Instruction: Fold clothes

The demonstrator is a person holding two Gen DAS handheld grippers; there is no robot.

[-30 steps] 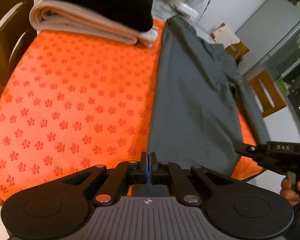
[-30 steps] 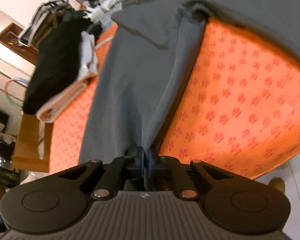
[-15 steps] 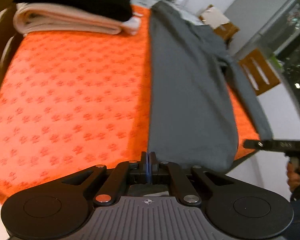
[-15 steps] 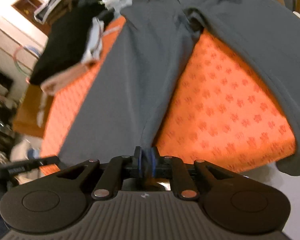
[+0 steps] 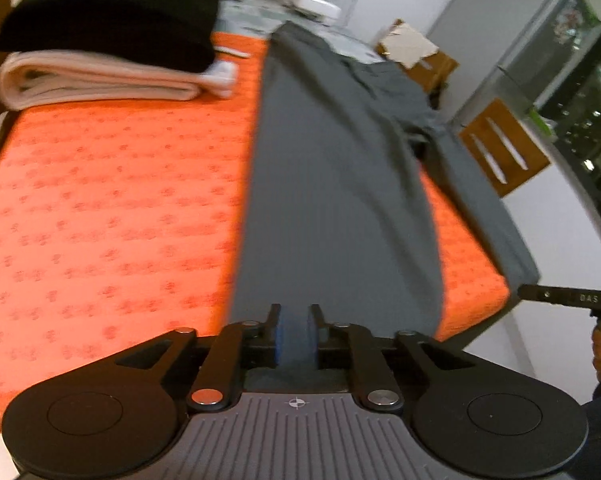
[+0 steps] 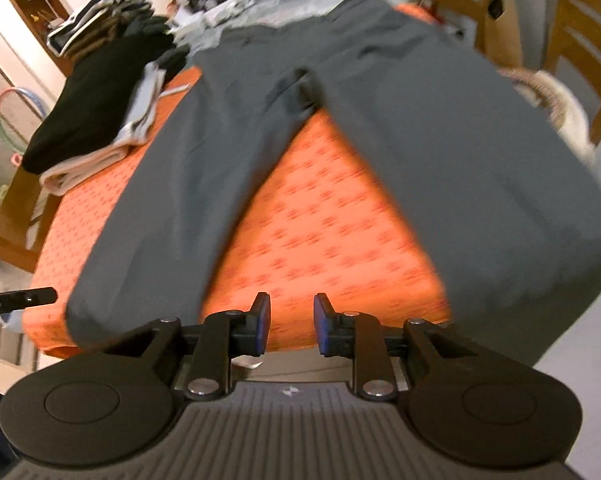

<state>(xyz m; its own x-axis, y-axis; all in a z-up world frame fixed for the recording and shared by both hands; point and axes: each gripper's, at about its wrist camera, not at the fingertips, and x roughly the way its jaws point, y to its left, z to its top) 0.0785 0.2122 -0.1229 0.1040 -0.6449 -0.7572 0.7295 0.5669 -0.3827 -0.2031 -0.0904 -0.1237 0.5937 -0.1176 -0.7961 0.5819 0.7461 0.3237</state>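
Grey trousers (image 6: 236,184) spread legs-apart on orange mat (image 6: 332,240): soft, limp, light, probably slippery. Best pinched at hems. Left gripper (image 5: 294,334) part-open astride left hem; right gripper (image 6: 288,326) apart, empty.

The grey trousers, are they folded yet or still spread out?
Spread out: the grey trousers lie flat on the orange mat, legs apart in a V.
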